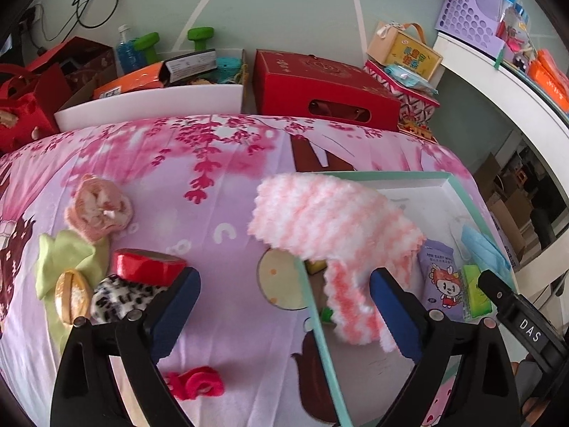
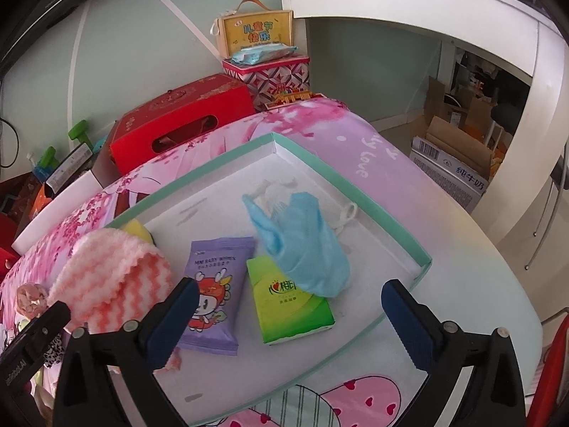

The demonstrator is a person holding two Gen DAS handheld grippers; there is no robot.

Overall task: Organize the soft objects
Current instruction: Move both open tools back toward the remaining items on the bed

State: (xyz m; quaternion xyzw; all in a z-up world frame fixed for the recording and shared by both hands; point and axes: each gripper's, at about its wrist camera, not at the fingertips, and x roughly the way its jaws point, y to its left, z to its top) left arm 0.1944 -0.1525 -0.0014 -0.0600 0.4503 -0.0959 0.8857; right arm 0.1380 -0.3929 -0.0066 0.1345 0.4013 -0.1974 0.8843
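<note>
A fluffy pink-and-white striped cloth (image 1: 327, 220) lies draped over the left rim of a shallow teal-edged tray (image 1: 458, 192) on the pink floral bedspread. My left gripper (image 1: 284, 284) stands open just in front of the cloth, and its pads do not press on it. In the right wrist view the cloth (image 2: 113, 277) sits at the tray's left corner beside a yellow sponge (image 2: 137, 229). My right gripper (image 2: 291, 291) is open over the tray (image 2: 199, 170), above a blue face mask (image 2: 302, 245), a purple wipes pack (image 2: 213, 284) and a green tissue pack (image 2: 291, 306).
Left of the tray on the bedspread lie a pink scrunchie (image 1: 99, 206), a green cloth with a gold bow (image 1: 67, 259), a red tape roll (image 1: 145, 263), a leopard scrunchie (image 1: 121, 295) and a red scrunchie (image 1: 195, 380). Red boxes (image 1: 320, 89) stand behind the bed.
</note>
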